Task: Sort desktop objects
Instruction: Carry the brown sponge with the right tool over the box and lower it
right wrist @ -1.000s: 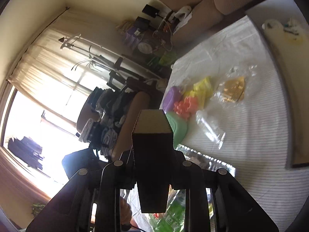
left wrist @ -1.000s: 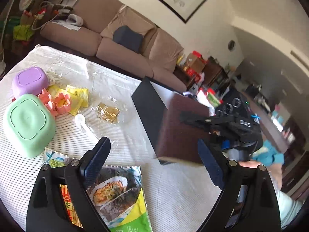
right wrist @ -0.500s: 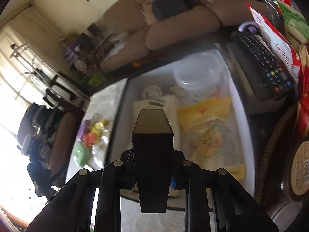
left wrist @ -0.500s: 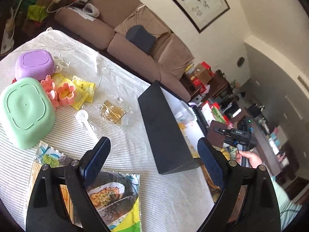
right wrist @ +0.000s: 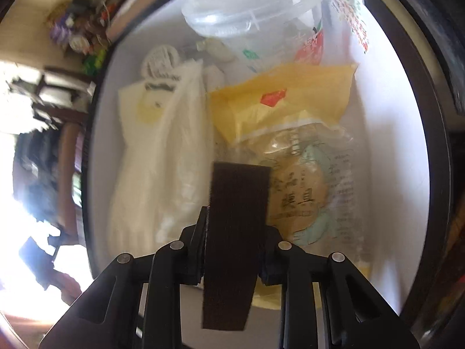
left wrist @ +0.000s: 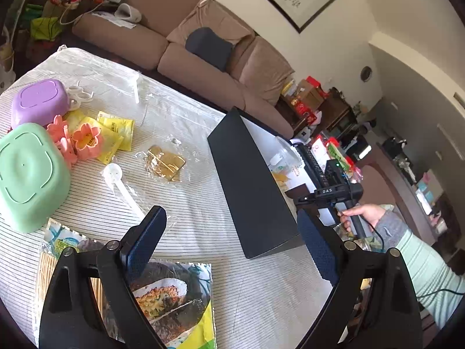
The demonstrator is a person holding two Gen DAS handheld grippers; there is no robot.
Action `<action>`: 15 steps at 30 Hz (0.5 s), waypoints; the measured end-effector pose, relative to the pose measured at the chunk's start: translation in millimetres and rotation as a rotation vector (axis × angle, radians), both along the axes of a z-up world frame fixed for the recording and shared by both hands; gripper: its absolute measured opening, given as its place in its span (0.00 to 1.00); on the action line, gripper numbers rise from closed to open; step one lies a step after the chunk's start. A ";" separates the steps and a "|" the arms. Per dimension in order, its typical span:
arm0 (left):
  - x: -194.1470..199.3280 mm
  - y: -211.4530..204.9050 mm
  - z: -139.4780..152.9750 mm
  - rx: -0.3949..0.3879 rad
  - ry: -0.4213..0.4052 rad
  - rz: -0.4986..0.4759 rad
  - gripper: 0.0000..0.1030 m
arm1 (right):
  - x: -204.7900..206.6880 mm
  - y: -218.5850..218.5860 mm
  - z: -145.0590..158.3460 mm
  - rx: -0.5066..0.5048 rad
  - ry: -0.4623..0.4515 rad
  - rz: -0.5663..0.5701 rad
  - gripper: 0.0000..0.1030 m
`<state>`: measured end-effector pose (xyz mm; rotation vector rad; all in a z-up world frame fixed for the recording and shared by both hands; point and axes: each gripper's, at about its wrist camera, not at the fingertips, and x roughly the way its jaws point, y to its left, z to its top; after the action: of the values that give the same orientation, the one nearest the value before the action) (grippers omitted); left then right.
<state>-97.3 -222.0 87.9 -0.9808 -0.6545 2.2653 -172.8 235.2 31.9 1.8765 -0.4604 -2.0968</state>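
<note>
Swinging over from the desk (left wrist: 180, 192), the right gripper (right wrist: 232, 258) now points steeply down into the white-lined box (right wrist: 401, 151), where a second ago it looked across the striped cloth toward the window. Over on the far left of the left wrist view, a green container (left wrist: 27, 174) and a purple container (left wrist: 39, 103) sit upside down, pink flower shapes (left wrist: 78, 142) and yellow sachets (left wrist: 116, 129) just beside them. Next along, a white scoop (left wrist: 120, 184) and a clear packet of gold clips (left wrist: 164, 164) lie on the cloth, and a food packet (left wrist: 171, 299) sits at the near edge. The left gripper (left wrist: 229, 240) hangs above that spot, its jaws spread wide and holding nothing. Further right, the dark outer wall of the box rises from the desk, and beyond it a hand (left wrist: 360, 213) in a pale green sleeve grips the right tool's handle. Inside the box lie white bags (right wrist: 171, 151), a clear plastic cup (right wrist: 247, 20), a yellow pouch (right wrist: 290, 96) and a printed packet (right wrist: 314, 192). The brown wallet-like block (right wrist: 235, 232) stands between the right jaws, which have just been opening; a sliver of gap shows on its right side, so the pads no longer seem to clamp it.
</note>
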 end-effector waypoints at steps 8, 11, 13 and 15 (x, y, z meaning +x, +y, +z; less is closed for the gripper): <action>4.0 35.5 9.8 -0.025 0.026 -0.070 0.88 | 14.8 -10.6 53.6 0.198 0.195 0.054 0.76; 4.5 65.1 18.3 -0.020 0.040 -0.104 0.88 | 23.7 -15.7 53.0 0.263 0.196 0.088 0.56; 4.6 91.4 22.8 -0.041 0.046 -0.122 0.88 | 30.5 -15.3 52.0 0.283 0.206 0.088 0.41; 3.2 118.2 27.6 -0.098 0.055 -0.130 0.88 | 34.9 -12.9 47.3 0.277 0.201 0.074 0.41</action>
<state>-94.2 -103.8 115.5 -0.9741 -0.4464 2.2187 -137.9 222.3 79.2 1.7611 -0.0544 -2.3666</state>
